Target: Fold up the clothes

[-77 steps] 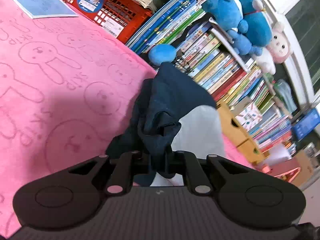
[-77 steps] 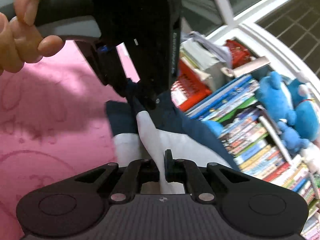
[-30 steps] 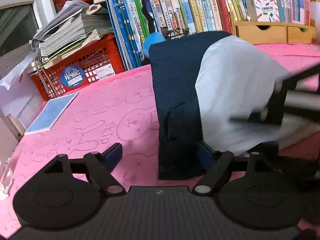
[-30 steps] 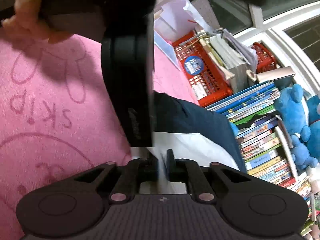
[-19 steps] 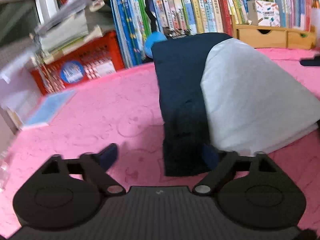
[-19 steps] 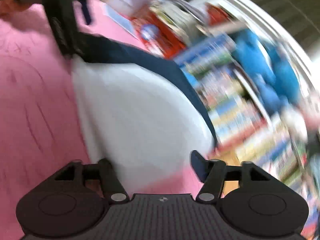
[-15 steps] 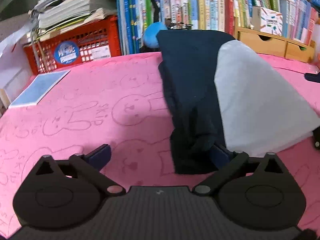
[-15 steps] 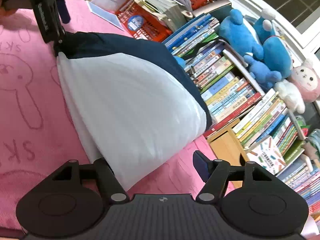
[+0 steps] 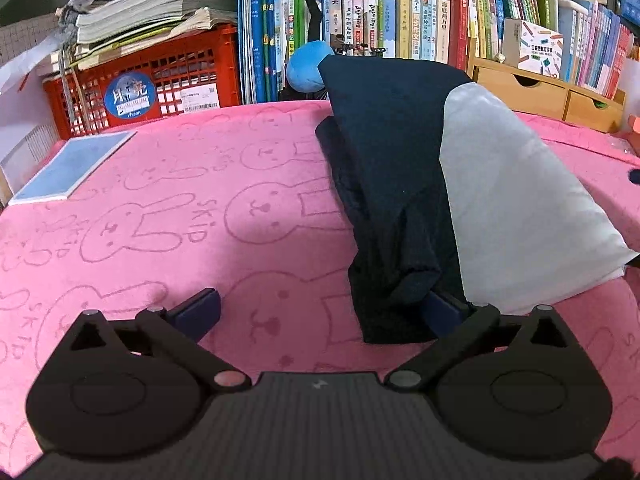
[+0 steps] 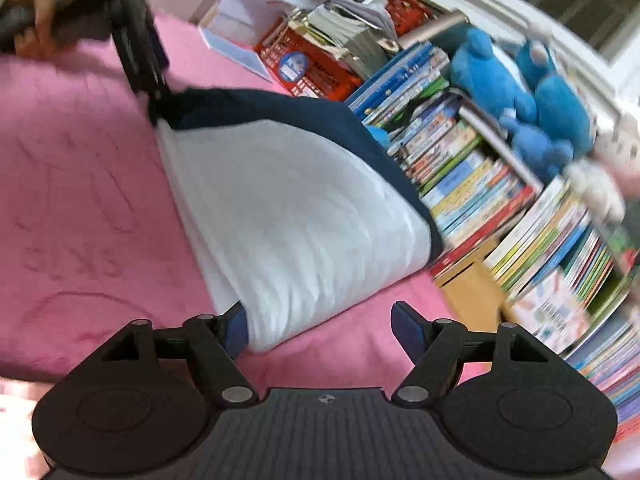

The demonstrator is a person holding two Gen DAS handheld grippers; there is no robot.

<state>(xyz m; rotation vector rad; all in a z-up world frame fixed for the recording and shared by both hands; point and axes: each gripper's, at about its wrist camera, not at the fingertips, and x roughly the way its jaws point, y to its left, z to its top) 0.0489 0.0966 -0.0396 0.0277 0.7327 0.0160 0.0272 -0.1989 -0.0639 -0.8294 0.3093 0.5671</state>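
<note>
- Two grippers, both with jaws apart, and we're right over the folded garment point(image 9: 400, 184) on the pink towel point(image 9: 168, 216) with its rabbit outlines.
- Our left gripper point(image 9: 320, 312) has been opening and now stands at its widest; its right finger sits tucked against the navy corner of the garment, the left finger is over bare towel, and nothing is pinched.
- Our right gripper point(image 10: 320, 328) has just been opening too; the white corner of the garment lies against its left finger point(image 10: 234, 330), while the other finger is clear over the towel, so no grip there.
- We see the garment as a flat bundle, navy along one side, white on the other, its far end running up to the row of books point(image 9: 400, 12).
- From the right wrist, we catch the left gripper at the navy corner point(image 10: 140, 56), a hand point(image 10: 36, 12) around its handle, somewhat blurred.
- Behind: a red crate point(image 9: 160, 80) stacked with papers, a blue booklet point(image 9: 76, 168) on the towel, blue plush toys point(image 10: 516, 92) on top of the books.
</note>
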